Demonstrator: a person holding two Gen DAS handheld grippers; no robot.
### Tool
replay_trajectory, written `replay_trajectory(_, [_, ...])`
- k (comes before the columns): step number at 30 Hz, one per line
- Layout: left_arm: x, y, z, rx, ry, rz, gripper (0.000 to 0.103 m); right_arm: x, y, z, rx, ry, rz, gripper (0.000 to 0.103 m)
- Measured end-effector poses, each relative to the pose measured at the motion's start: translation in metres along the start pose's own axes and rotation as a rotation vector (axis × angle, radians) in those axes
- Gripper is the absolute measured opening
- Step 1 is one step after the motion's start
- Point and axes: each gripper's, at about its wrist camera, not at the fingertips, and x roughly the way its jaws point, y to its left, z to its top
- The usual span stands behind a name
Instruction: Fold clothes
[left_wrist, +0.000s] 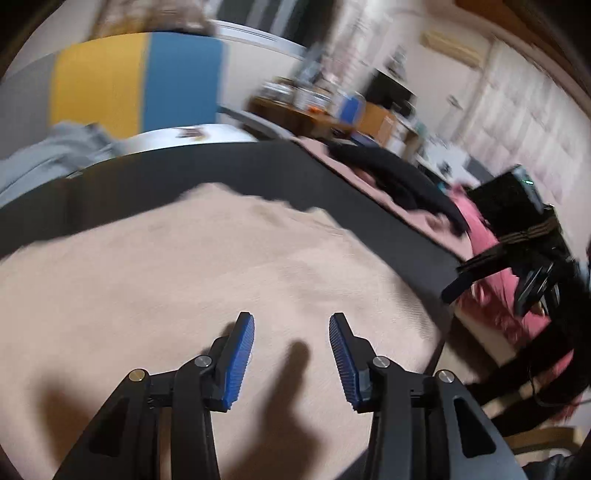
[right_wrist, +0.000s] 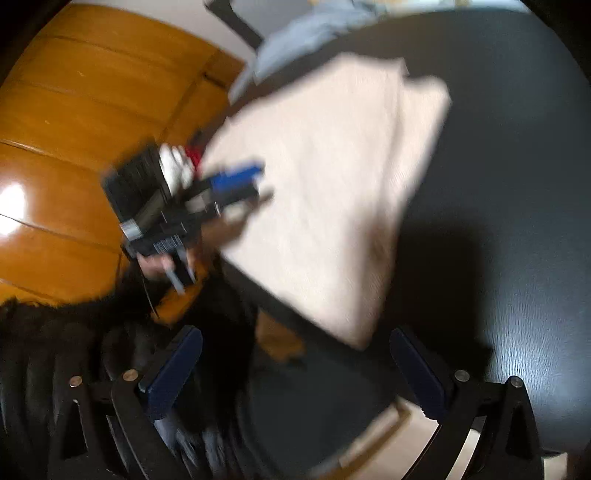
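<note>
A beige garment lies flat on the black table and fills most of the left wrist view. My left gripper hovers just over it, open, with nothing between its blue pads. In the right wrist view the same beige garment shows as a folded rectangle with a second layer along its right side. My right gripper is open and empty above the table's near edge, off the garment's corner. The left gripper appears there blurred over the garment's left edge. The right gripper shows blurred at the table's right side.
A grey-blue garment lies bunched at the table's far left corner. A black garment rests on pink cloth beyond the table. A yellow and blue panel and a cluttered desk stand behind. Wooden floor lies beside the table.
</note>
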Motion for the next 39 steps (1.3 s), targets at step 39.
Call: replay_trajectory(39, [-0.153,0.183,-0.106,-0.483,-0.109,0.171,0.033,0.134,0.035,0.044,-0.172,-0.421,-0.201,0.103])
